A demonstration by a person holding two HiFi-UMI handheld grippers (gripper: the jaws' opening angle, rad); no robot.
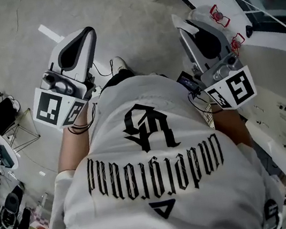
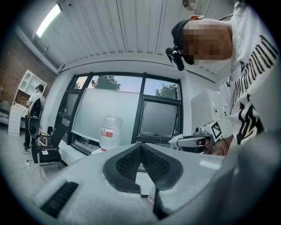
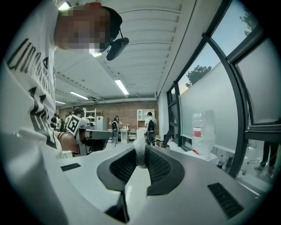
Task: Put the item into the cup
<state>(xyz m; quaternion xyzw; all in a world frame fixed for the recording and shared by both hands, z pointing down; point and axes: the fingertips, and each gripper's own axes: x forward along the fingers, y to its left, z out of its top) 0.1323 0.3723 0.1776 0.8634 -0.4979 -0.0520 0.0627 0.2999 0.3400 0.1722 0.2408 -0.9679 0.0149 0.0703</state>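
grippers held up, level
left gripper (image 2: 140, 146) jaws closed, empty; right gripper (image 3: 140, 148) jaws pinch a pale item (image 3: 139, 156).

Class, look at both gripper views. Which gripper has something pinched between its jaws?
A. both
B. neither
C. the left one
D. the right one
D: the right gripper pinches a pale item between its pads, while the left gripper has its jaws meeting on nothing.

the pale item (image 3: 139, 145) in the right gripper (image 3: 140, 156) is blurred, perhaps crumpled plastic, its lower part hidden between the pads (image 3: 159, 167). the far people (image 3: 115, 125) are too small to tell. in the head view, the clutter (image 1: 6, 207) is cut off at the left edge.
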